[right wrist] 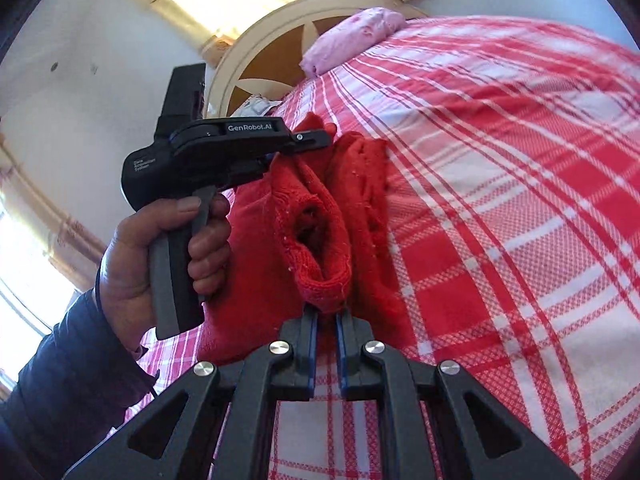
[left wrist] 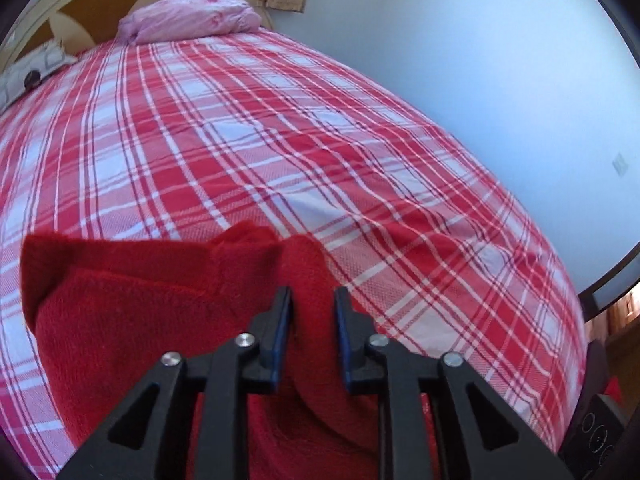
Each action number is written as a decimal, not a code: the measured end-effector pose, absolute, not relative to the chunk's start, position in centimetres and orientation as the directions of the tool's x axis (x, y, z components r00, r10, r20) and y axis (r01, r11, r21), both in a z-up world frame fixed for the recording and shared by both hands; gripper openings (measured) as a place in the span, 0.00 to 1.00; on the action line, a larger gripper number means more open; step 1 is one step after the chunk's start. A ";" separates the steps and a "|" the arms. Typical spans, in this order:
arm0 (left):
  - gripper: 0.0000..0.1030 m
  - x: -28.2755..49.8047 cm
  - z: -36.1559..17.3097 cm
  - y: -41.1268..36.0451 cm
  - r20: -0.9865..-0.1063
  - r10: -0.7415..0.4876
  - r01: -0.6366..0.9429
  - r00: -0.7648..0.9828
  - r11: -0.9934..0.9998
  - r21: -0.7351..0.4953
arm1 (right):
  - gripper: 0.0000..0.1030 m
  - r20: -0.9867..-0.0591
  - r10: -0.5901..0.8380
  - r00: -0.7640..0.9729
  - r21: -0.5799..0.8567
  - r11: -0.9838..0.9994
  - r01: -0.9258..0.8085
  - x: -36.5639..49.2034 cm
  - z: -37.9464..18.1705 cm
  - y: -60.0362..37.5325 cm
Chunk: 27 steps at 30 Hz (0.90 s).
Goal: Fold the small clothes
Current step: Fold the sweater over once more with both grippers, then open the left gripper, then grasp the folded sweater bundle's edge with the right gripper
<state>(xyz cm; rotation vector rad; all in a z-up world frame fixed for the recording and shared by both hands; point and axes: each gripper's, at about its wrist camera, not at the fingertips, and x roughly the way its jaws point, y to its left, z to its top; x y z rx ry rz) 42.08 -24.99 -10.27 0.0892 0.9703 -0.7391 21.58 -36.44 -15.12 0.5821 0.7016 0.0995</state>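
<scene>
- A red knitted garment (left wrist: 160, 320) is lying on the red-and-white checked bedspread (left wrist: 280, 140), near the foot end of the bed, partly bunched into folds.
- The left gripper (left wrist: 312, 312) is hovering over the garment with its jaws standing a little apart; a ridge of red cloth is sitting between the blue pads (left wrist: 280, 332), but they are not pressing on it.
- In the right wrist view, the left gripper (right wrist: 316, 138) is showing from the side, gripped by the person's left hand (right wrist: 160, 256) in a dark sleeve (right wrist: 68, 364), its tip lying at the far edge of the garment (right wrist: 340, 200).
- The right gripper (right wrist: 327, 320) is pinching the near rolled hem of the garment, jaws almost together on the thin edge, and the cloth is rising from there in a tube-like fold.
- Whether the fold is a sleeve or a cuff is hard to say, since the fisheye is bending it.
- A pink pillow (left wrist: 188, 18) is resting at the head of the bed against the cream and brown headboard (right wrist: 272, 56), well apart from the garment.
</scene>
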 end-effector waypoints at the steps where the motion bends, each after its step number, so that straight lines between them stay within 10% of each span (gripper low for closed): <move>1: 0.24 41.6 -9.8 -25.4 -0.767 -0.539 0.624 0.348 0.743 -0.240 | 0.07 -0.581 0.278 0.765 0.540 0.835 0.106 21.4 -15.2 -36.6; 7: 0.64 37.2 -5.9 -24.5 -0.699 -0.513 0.686 0.498 0.726 -0.044 | 0.07 -0.583 0.296 0.756 0.580 0.804 0.132 20.5 -16.2 -37.8; 13: 0.68 33.9 -6.1 -18.5 -0.663 -0.383 0.600 0.643 0.790 0.126 | 0.08 -0.571 0.252 0.781 0.559 0.816 0.146 18.9 -15.2 -38.8; 17: 0.70 31.9 -7.0 -14.4 -0.657 -0.376 0.555 0.653 0.829 0.076 | 0.08 -0.538 0.124 0.834 0.453 0.877 0.161 18.8 -11.4 -38.7; 21: 1.00 30.7 -8.9 -11.8 -0.660 -0.371 0.504 0.653 0.864 0.014 | 0.08 -0.503 0.188 0.843 0.361 0.933 0.008 22.5 -7.3 -35.4; 27: 1.00 31.7 -11.5 -11.7 -0.715 -0.370 0.472 0.594 0.879 -0.063 | 0.08 -0.636 0.246 0.731 0.291 0.954 -0.068 30.1 -8.0 -31.6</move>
